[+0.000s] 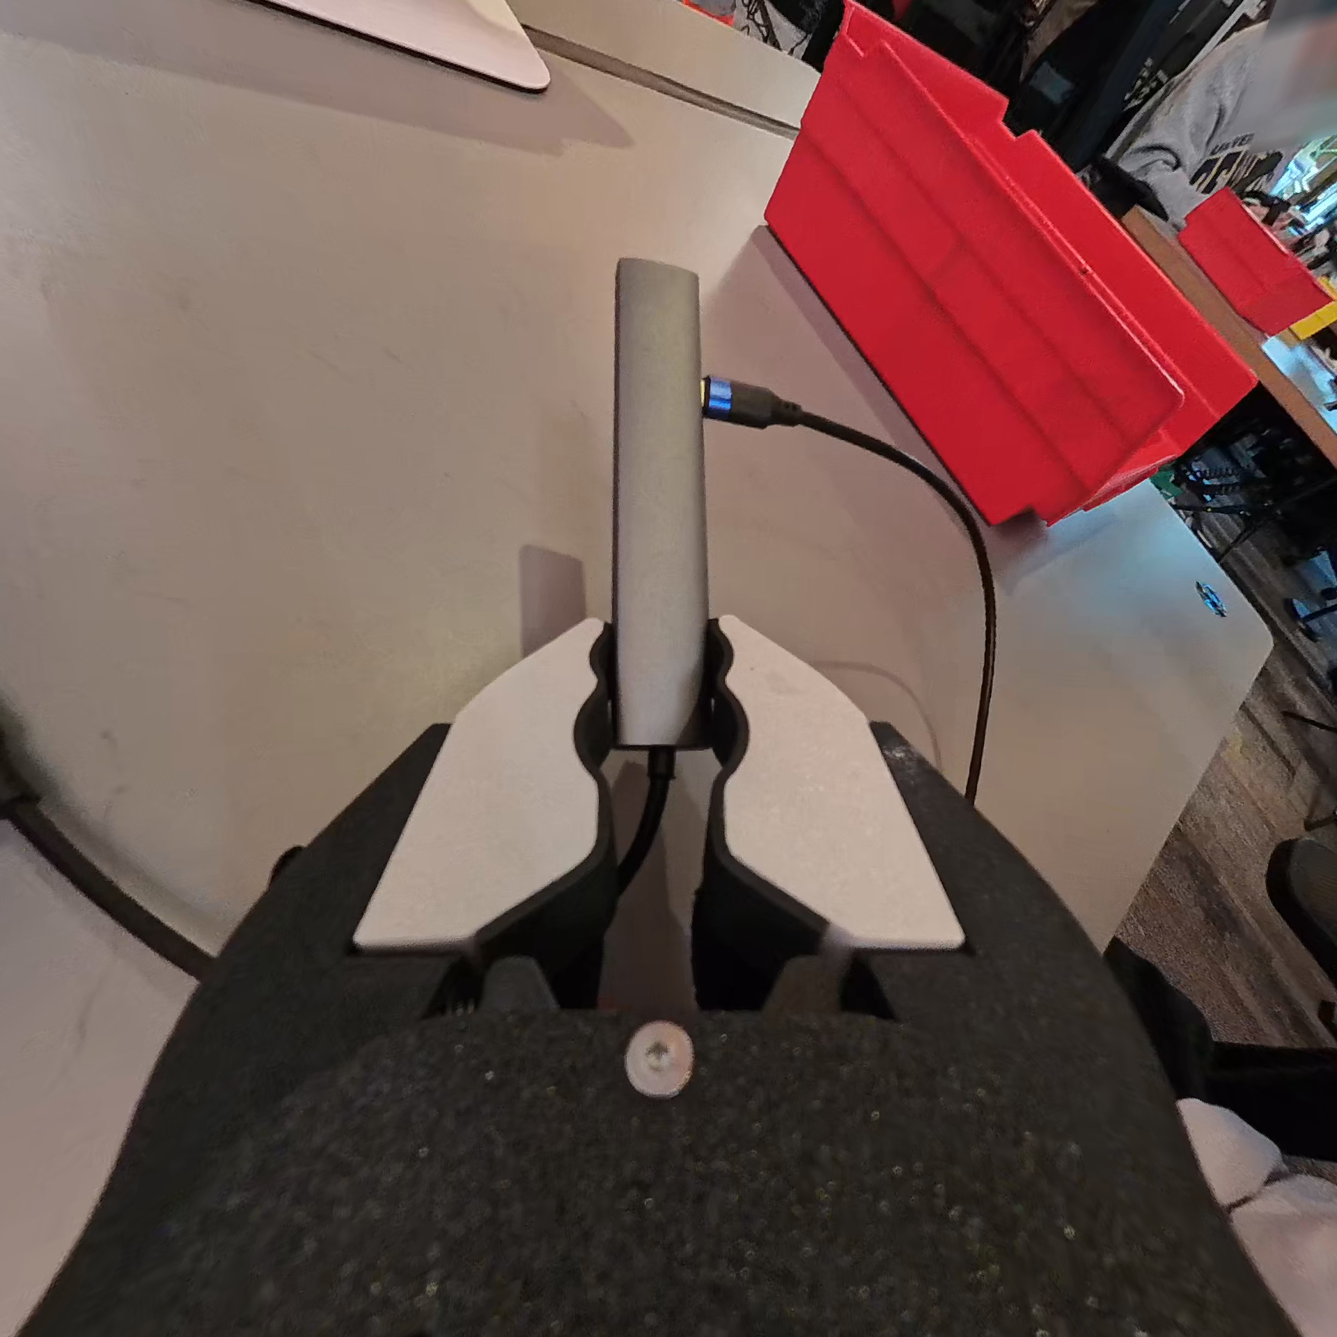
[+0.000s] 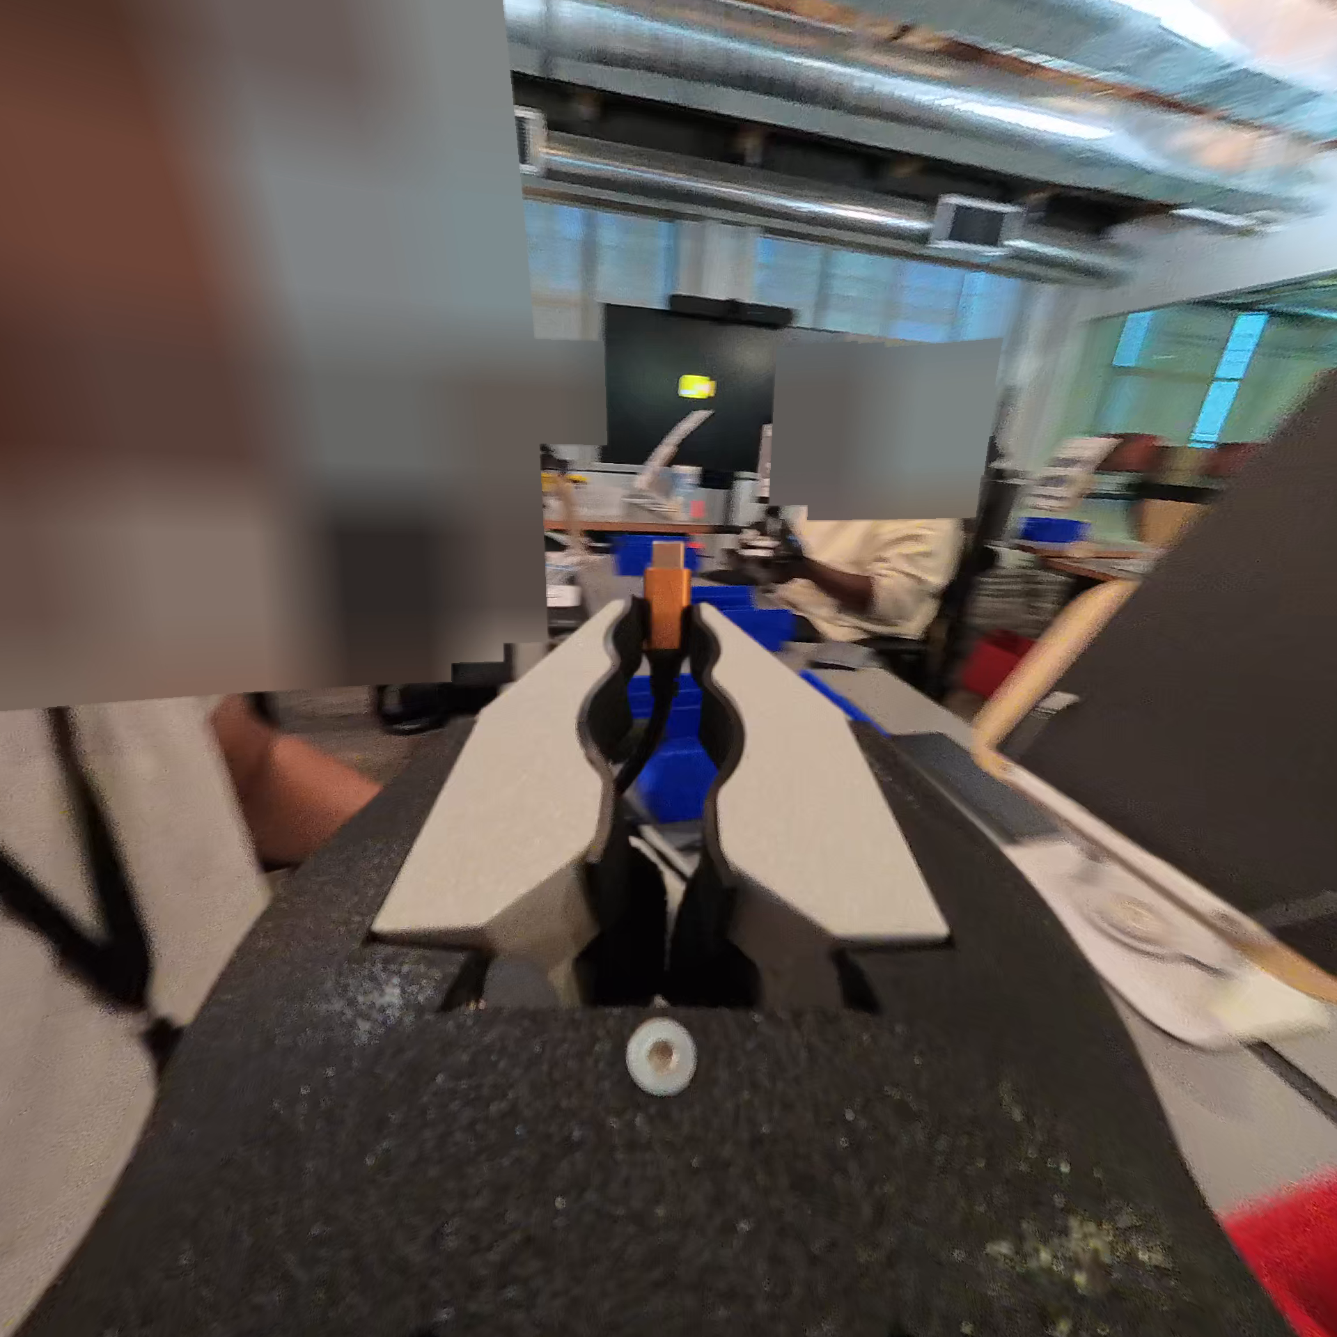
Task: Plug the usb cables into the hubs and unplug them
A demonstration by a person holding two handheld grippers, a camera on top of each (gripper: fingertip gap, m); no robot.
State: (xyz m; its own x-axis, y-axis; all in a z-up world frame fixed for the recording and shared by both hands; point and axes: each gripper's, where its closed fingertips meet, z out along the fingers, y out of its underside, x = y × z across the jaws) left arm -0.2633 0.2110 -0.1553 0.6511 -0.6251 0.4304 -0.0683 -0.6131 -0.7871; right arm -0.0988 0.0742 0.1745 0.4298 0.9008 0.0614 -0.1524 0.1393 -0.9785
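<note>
My left gripper point(image 1: 660, 637) is shut on a slim grey USB hub point(image 1: 658, 463), which stands out forward between the fingers above the pale table. A black cable with a blue-ringed plug point(image 1: 723, 394) sits in the hub's right side and loops down to the right. The hub's own black lead point(image 1: 647, 817) runs back between the fingers. My right gripper point(image 2: 662, 615) is shut on an orange USB plug point(image 2: 664, 604) with a silver tip pointing forward, held up in the air. Its black cable point(image 2: 651, 716) trails back between the fingers. The hub does not show in the right wrist view.
A red plastic bin point(image 1: 998, 304) stands on the table at the right, with a second one point(image 1: 1244, 268) behind it. A white flat base point(image 1: 463, 43) lies at the far left. The table edge point(image 1: 1186, 760) drops to the floor at right. A seated person point(image 2: 868, 579) and blue bins point(image 2: 673, 760) are across the room. My right fingertips sit around 40 cm from my left ones.
</note>
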